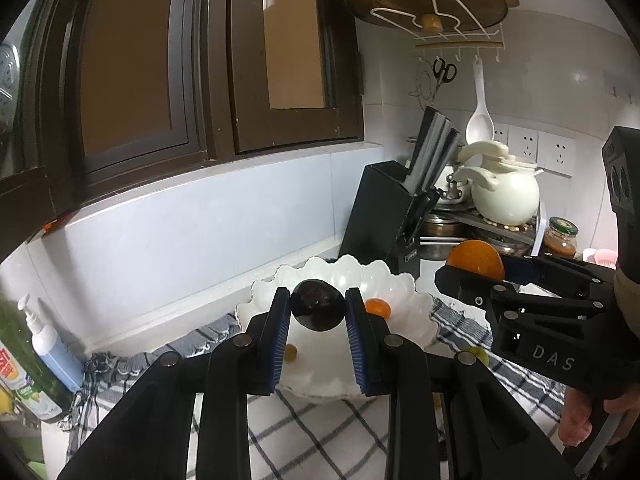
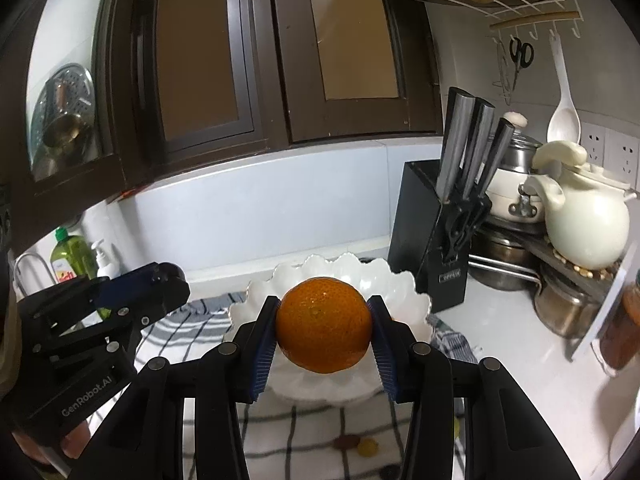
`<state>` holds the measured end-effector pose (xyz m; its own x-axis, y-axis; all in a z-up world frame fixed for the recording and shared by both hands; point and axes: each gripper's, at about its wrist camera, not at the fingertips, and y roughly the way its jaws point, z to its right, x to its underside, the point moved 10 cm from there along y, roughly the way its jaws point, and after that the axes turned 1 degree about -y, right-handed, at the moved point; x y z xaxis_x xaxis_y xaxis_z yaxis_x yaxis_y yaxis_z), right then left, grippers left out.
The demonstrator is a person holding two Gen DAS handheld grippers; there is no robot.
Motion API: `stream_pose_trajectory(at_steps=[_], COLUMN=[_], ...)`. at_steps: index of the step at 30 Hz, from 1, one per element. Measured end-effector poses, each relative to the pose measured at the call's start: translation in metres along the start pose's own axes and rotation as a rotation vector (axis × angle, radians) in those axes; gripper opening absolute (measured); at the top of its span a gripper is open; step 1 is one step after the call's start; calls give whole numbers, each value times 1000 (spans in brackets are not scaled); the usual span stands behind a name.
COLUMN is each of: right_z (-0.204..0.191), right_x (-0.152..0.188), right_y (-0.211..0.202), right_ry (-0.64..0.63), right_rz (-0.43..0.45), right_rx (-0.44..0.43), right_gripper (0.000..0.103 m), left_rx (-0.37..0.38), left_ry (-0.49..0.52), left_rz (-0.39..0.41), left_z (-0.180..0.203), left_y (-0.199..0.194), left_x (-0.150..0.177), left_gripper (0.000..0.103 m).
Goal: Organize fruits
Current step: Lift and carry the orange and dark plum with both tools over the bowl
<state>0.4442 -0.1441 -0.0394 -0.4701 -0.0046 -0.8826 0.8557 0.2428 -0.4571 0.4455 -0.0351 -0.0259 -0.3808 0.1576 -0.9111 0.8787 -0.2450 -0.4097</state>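
Two grippers clamped on fruit, left gripper (image 1: pixel 318 306) pinching a plum (image 1: pixel 317 307), right gripper (image 2: pixel 323 326) squeezing an orange (image 2: pixel 323 325), poised above the bowl (image 1: pixel 416 308) for dropping in.

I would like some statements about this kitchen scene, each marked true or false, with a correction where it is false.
1. The left claw grips a dark plum. True.
2. The right claw is empty. False: it grips an orange.
3. The white bowl stands on a checked cloth. True.
4. The bowl holds no fruit yet. False: a small orange fruit already lies inside it.
5. The knife block stands left of the bowl. False: it stands to the right of it, near the white teapot.
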Motion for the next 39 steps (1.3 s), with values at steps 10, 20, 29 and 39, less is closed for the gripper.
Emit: stream_pose_trajectory(at_steps=[10,20,29,39], right_z=[6,18,29,45], right_x=[-22,-35,-34,-12], right_y=[39,96,150,211], right_ry=[-17,-39,-38,-35], right_rz=[-28,-98,-197,-368], right_rx=[-8,20,27,48], right_gripper=[45,45,45,45], left_rx=[-6,-19,-23,-38], left_ry=[-5,-48,-89,-116], left_rz=[-18,-96,-212,-384], left_z=[-10,-27,-43,-50], left_y=[30,80,134,194], left_x=[-21,-28,-29,1], left_gripper=[28,28,28,28])
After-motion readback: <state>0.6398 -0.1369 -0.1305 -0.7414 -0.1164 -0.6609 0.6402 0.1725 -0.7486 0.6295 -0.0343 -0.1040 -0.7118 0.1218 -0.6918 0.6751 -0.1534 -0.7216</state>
